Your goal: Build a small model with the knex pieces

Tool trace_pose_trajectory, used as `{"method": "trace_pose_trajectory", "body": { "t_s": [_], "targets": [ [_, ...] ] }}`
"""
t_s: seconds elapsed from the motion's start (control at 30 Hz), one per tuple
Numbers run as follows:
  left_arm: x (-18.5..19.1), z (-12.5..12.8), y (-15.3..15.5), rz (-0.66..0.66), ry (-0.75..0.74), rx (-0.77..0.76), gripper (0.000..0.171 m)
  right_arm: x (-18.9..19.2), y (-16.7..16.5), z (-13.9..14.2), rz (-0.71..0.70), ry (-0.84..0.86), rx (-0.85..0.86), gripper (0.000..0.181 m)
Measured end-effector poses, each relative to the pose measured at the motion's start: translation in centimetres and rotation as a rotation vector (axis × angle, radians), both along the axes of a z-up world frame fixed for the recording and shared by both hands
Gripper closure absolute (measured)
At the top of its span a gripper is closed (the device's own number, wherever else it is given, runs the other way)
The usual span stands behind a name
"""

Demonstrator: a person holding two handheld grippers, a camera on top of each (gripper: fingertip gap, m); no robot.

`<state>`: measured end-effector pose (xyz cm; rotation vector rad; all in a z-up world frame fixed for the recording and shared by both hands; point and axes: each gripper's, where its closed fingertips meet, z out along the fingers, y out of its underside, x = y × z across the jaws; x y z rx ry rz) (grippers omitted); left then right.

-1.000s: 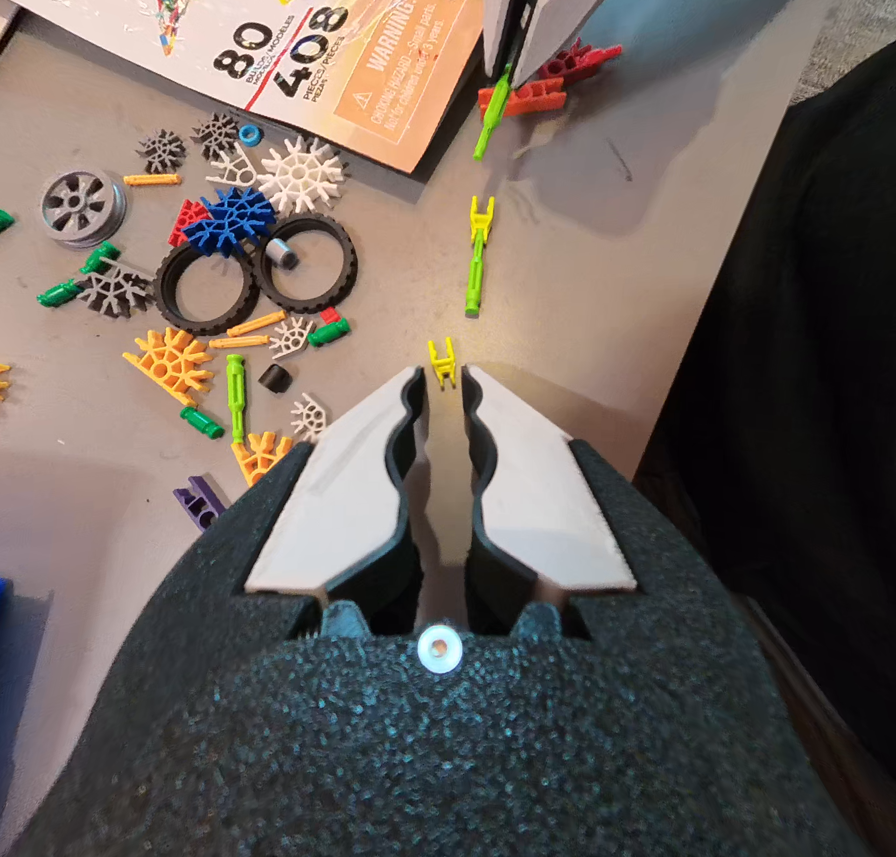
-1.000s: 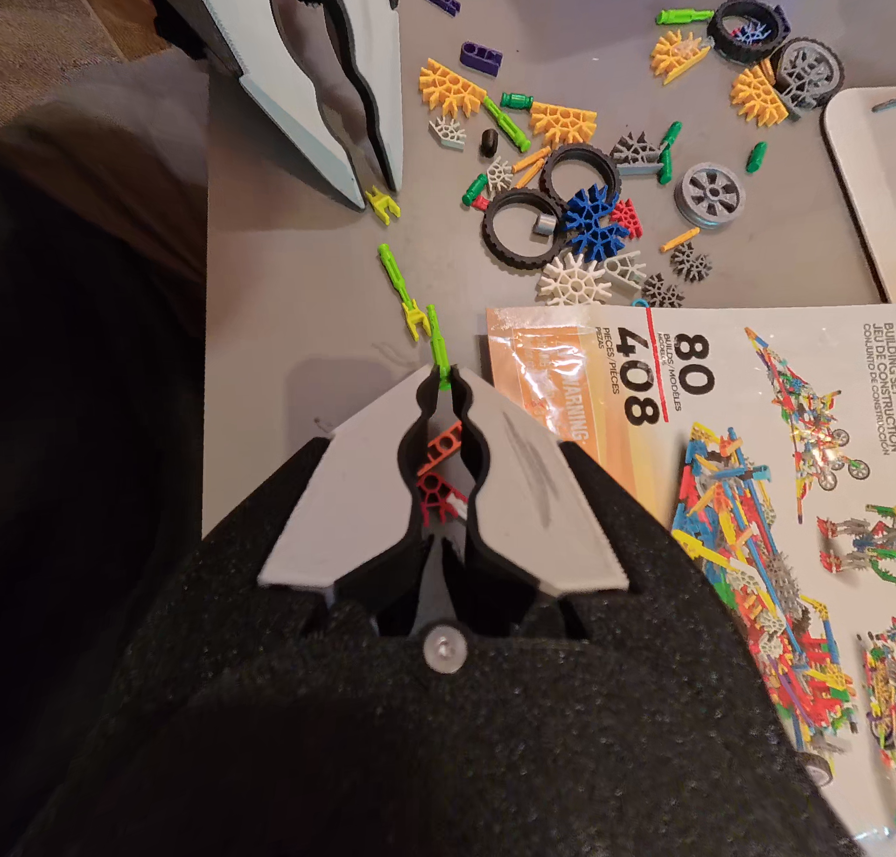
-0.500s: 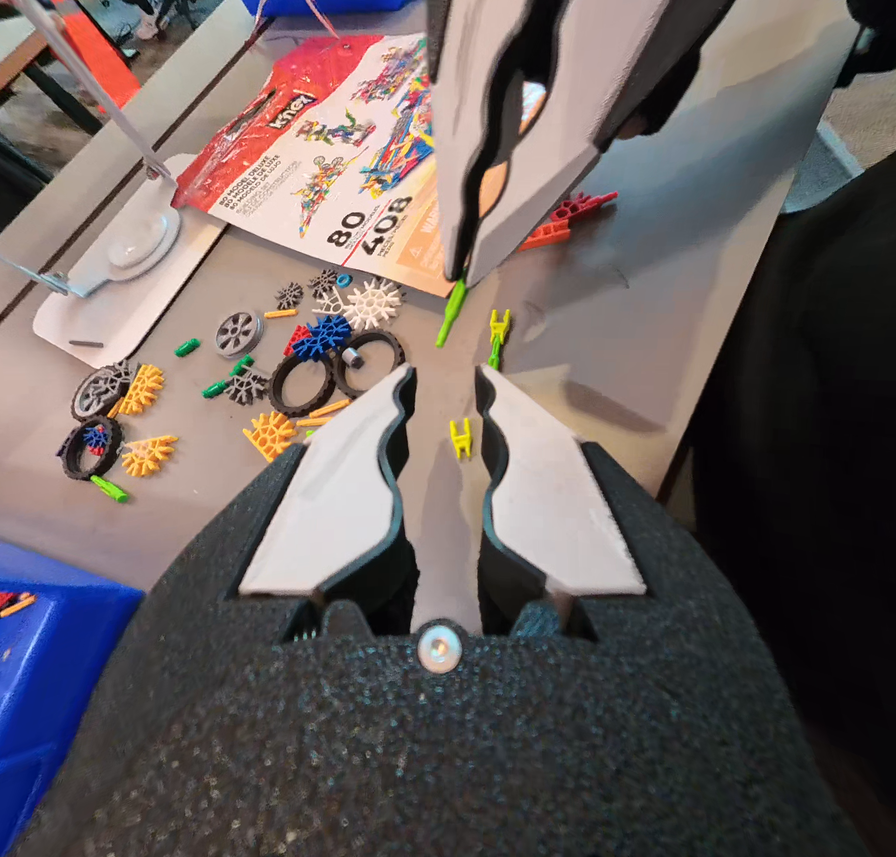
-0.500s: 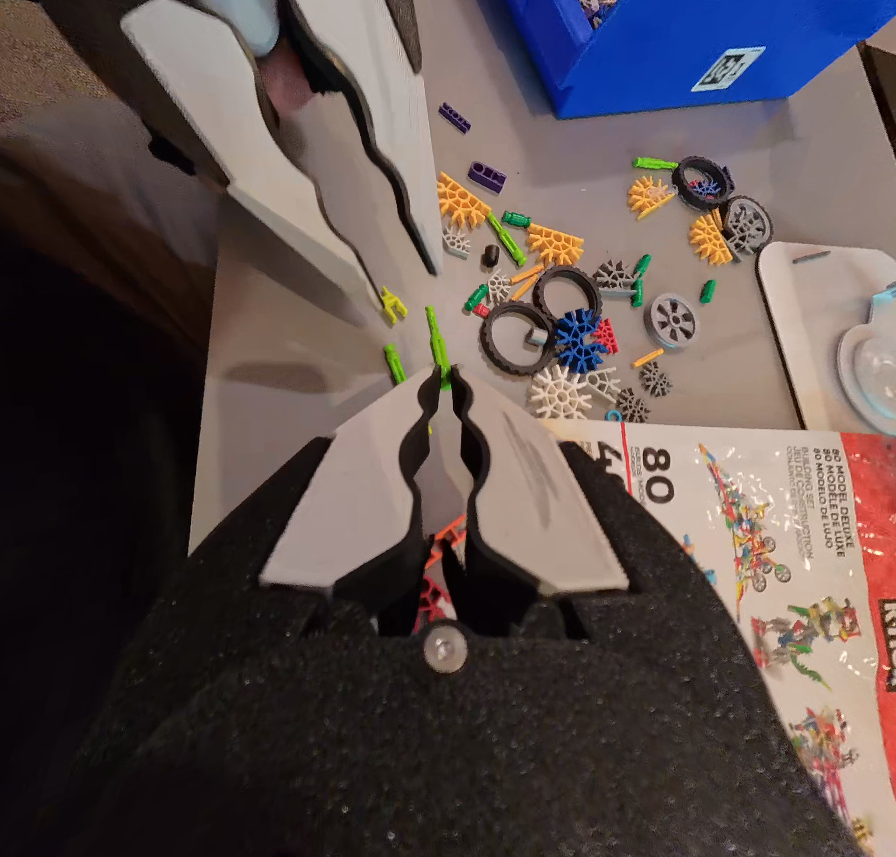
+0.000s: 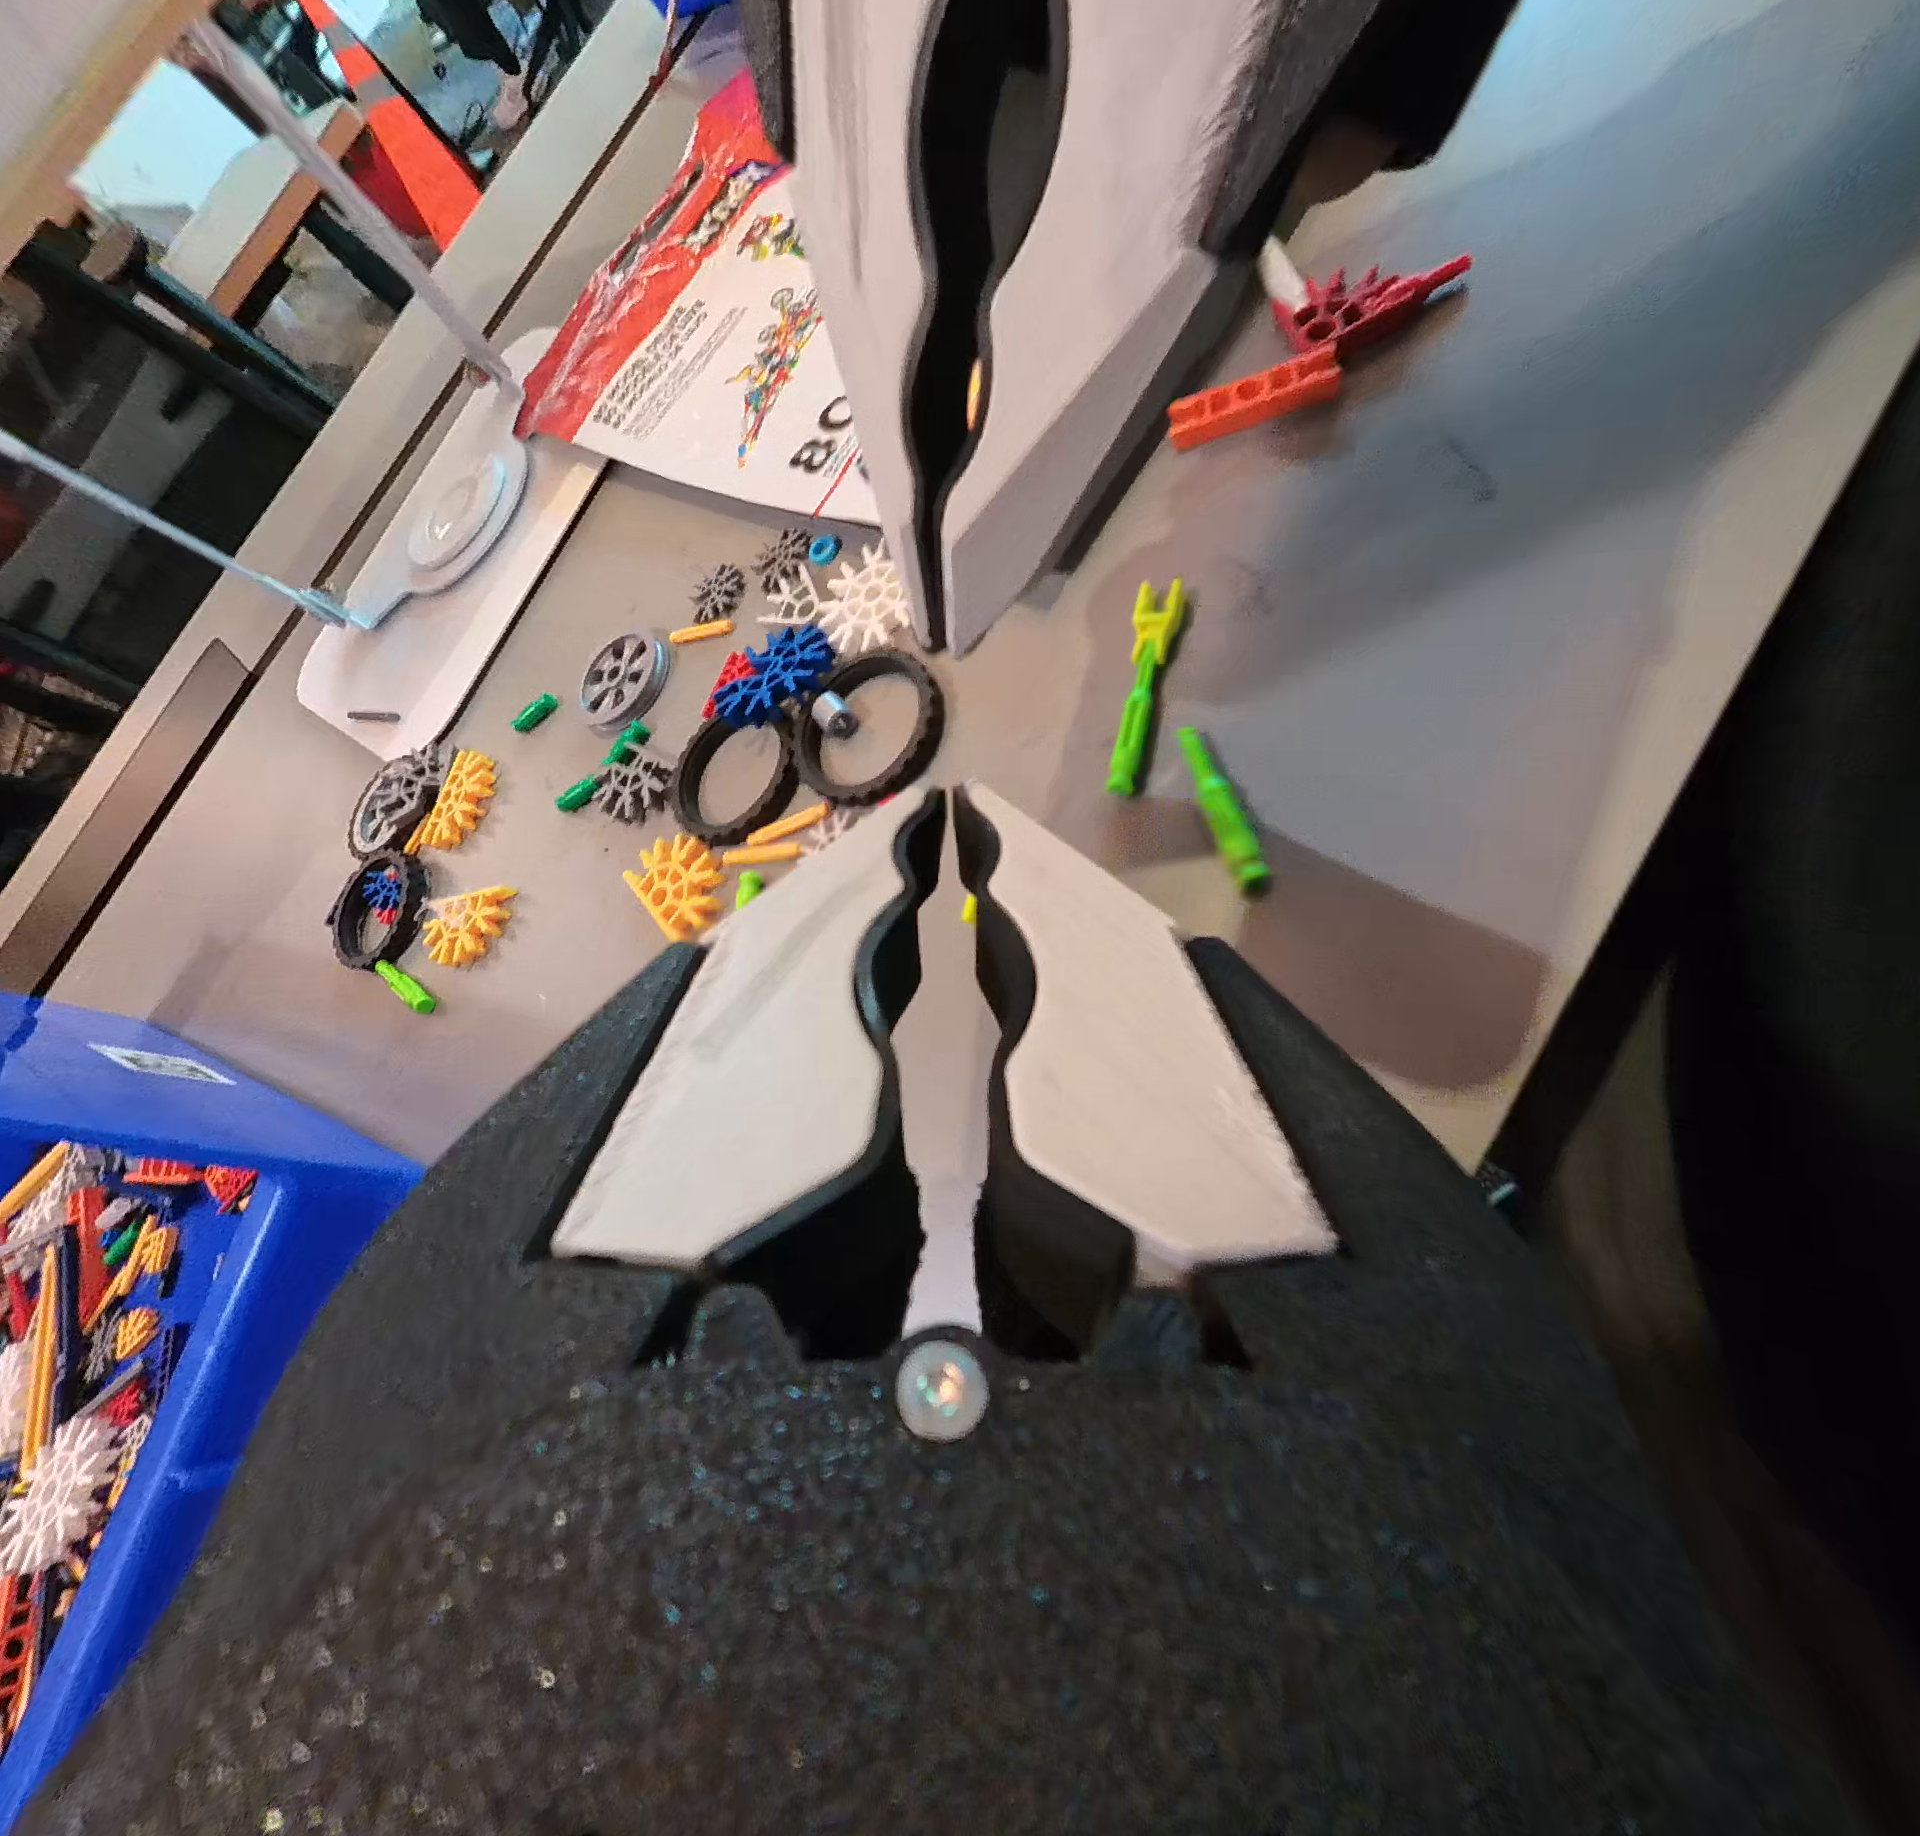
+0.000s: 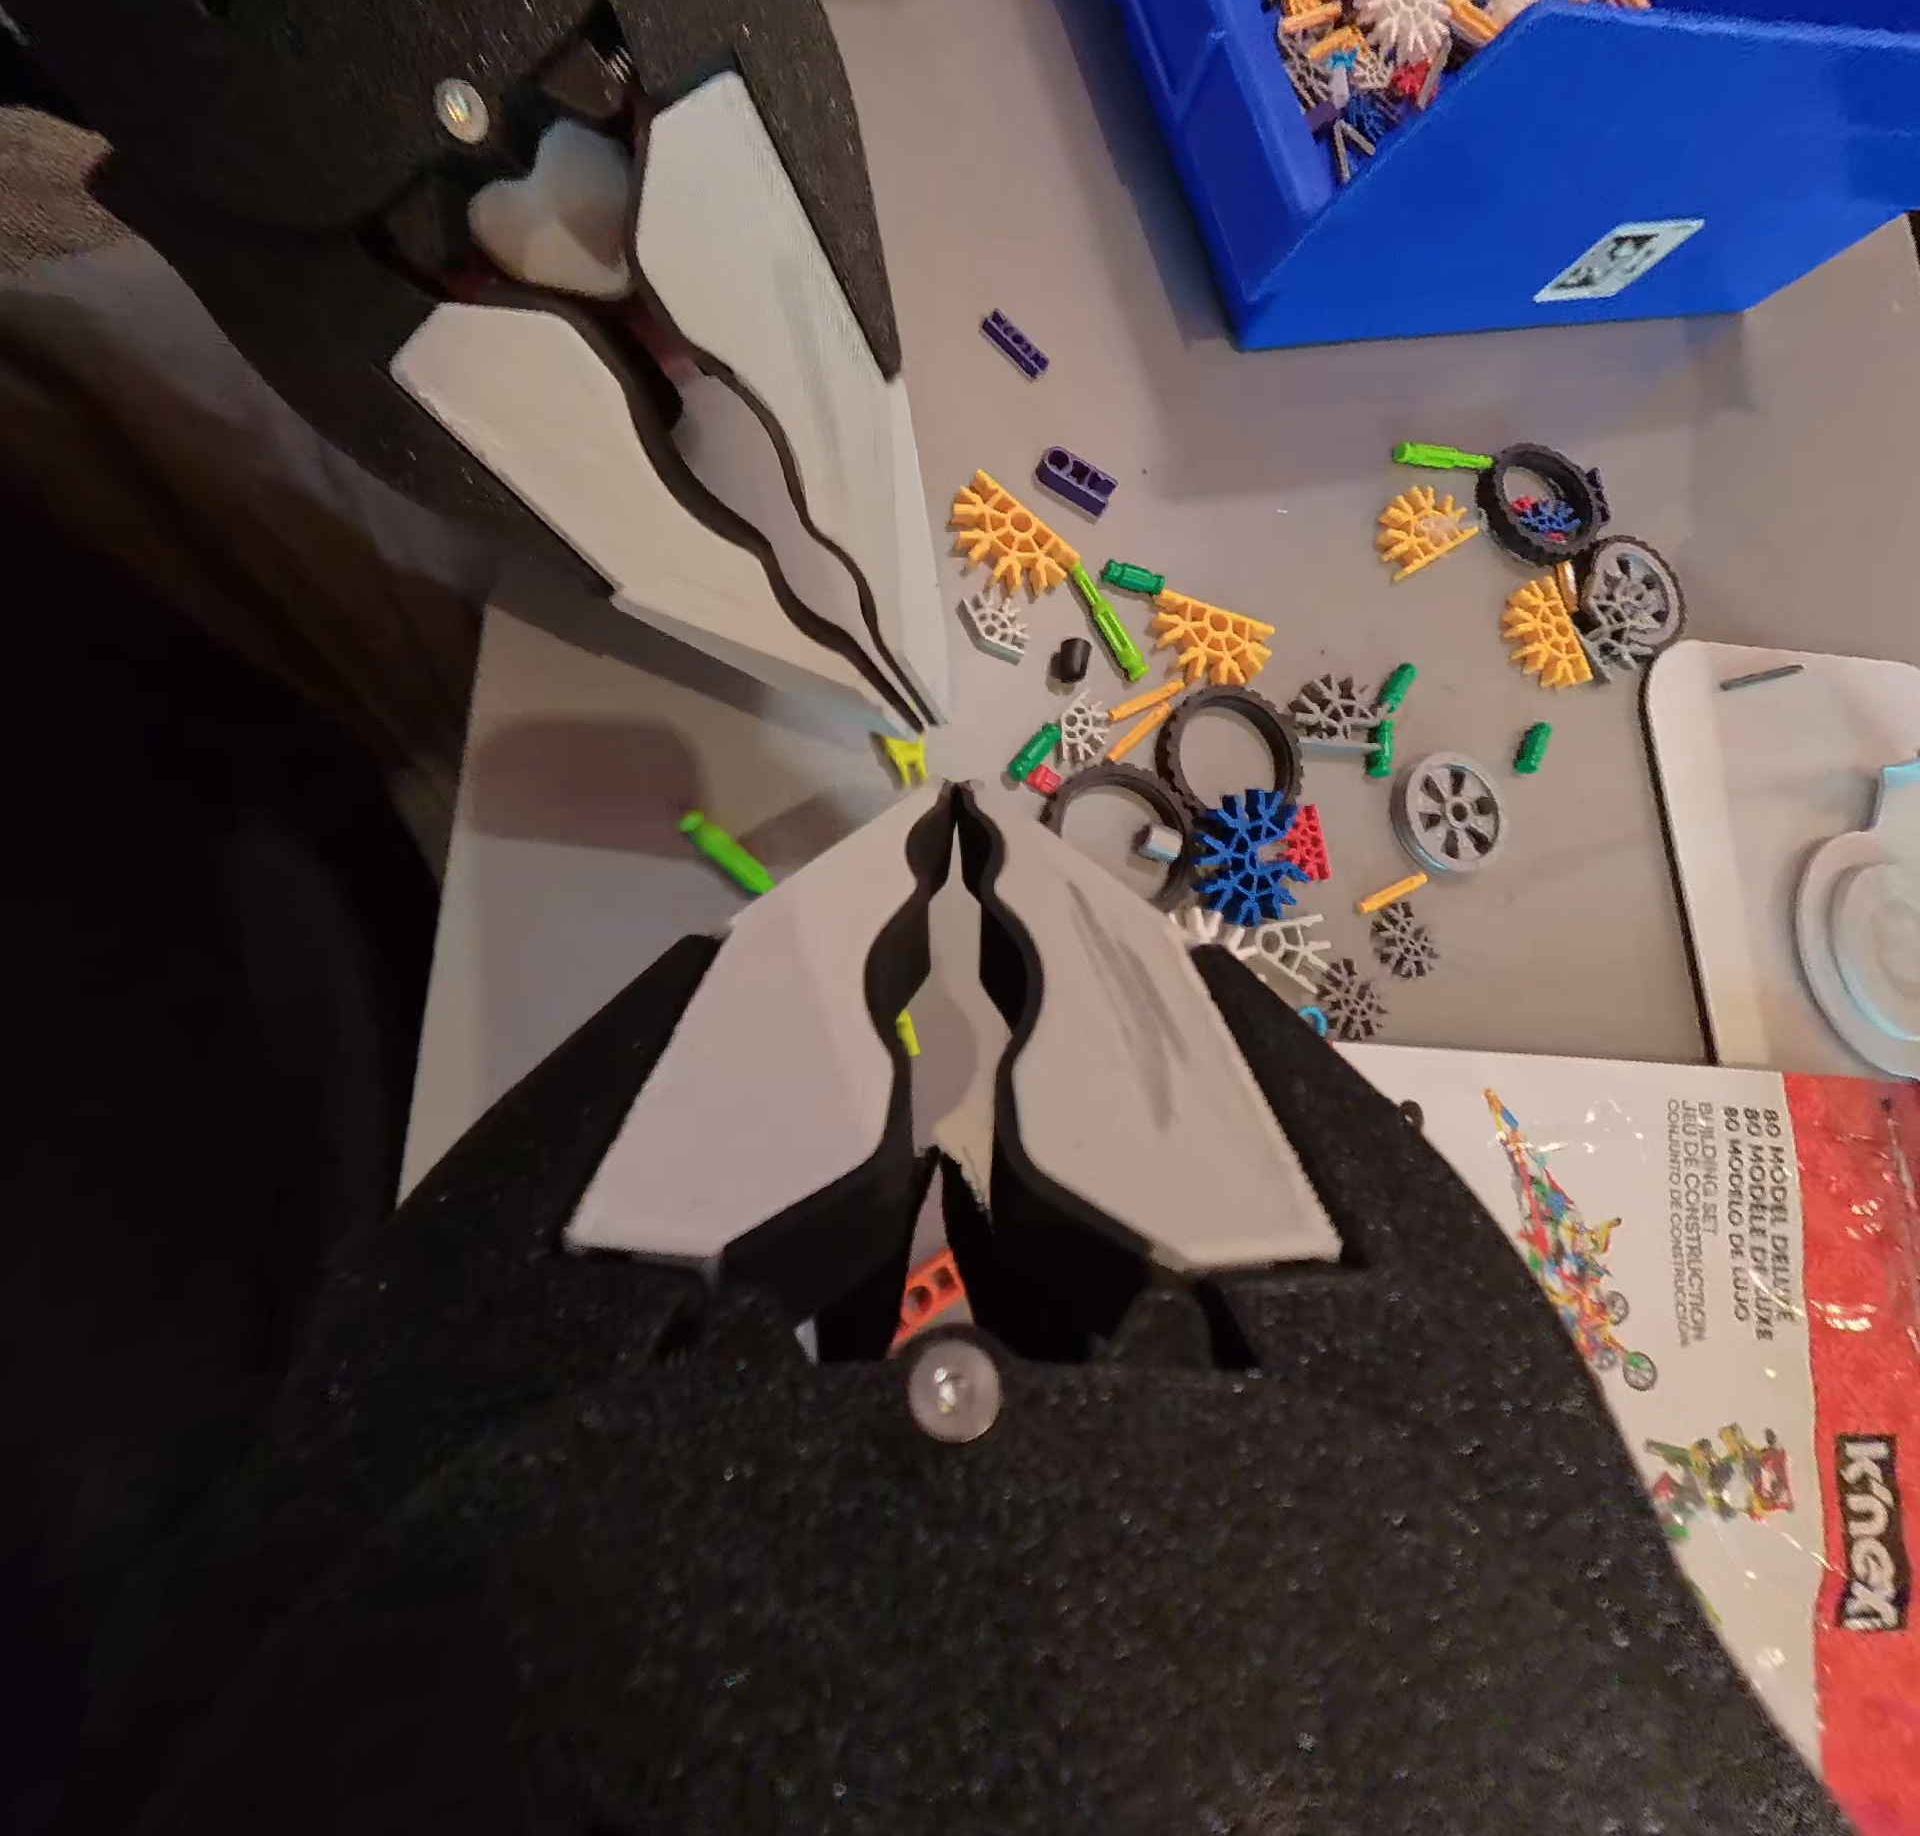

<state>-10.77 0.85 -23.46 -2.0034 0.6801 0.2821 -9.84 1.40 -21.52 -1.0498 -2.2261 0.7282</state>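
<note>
The left gripper (image 5: 951, 799) hangs above the grey table (image 5: 1455, 643) close to its near edge, jaws pressed almost together with only a hairline slit between the tips and nothing caught in them. A small yellow clip (image 6: 904, 756) lies on the table just under those tips; whether they touch it cannot be told. The right gripper (image 6: 954, 799) faces it tip to tip, near but apart, jaws pressed together and empty. Beside both, toward the near edge, lies a loose green rod (image 5: 1221, 820), and just past it a paler rod with a yellow clip on its end (image 5: 1143, 685). Farther in, two black tyres (image 5: 873, 711) lie side by side amid a scatter of small spoked and fan-shaped plastic pieces. An orange bar (image 5: 1252, 404) and a dark red piece (image 5: 1351, 306) lie behind the right gripper. A printed sheet in plastic wrap (image 6: 1558, 1215) and a blue bin (image 6: 1507, 176) of mixed pieces sit toward the table's far side.
</note>
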Motion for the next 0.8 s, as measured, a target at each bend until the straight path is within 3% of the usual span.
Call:
{"method": "trace_pose_trajectory", "body": {
  "t_s": [0.2,0.3,0.5,0.57,0.8],
  "targets": [
    [-1.4,-0.3,-1.1,0.040,-0.038,0.007,0.168,2.3,1.8,0.2,-0.046,-0.016,-0.030,0.180],
    [-1.5,-0.9,-1.7,0.044,-0.062,-0.013,0.167,5.0,1.0,-0.5,-0.001,-0.079,-0.071,0.167],
    [-0.9,-0.6,-1.9,0.024,-0.103,-0.016,0.164,7.3,-1.8,-4.0,0.097,-0.185,-0.010,0.160],
    [-0.8,-1.0,-2.0,0.015,-0.083,-0.035,0.163,7.2,-2.0,-5.3,0.108,-0.193,0.038,0.167],
    [-1.4,-1.6,-1.9,0.026,-0.079,-0.079,0.162,6.2,-2.3,-5.4,0.125,-0.181,0.045,0.180]
  ]
}}
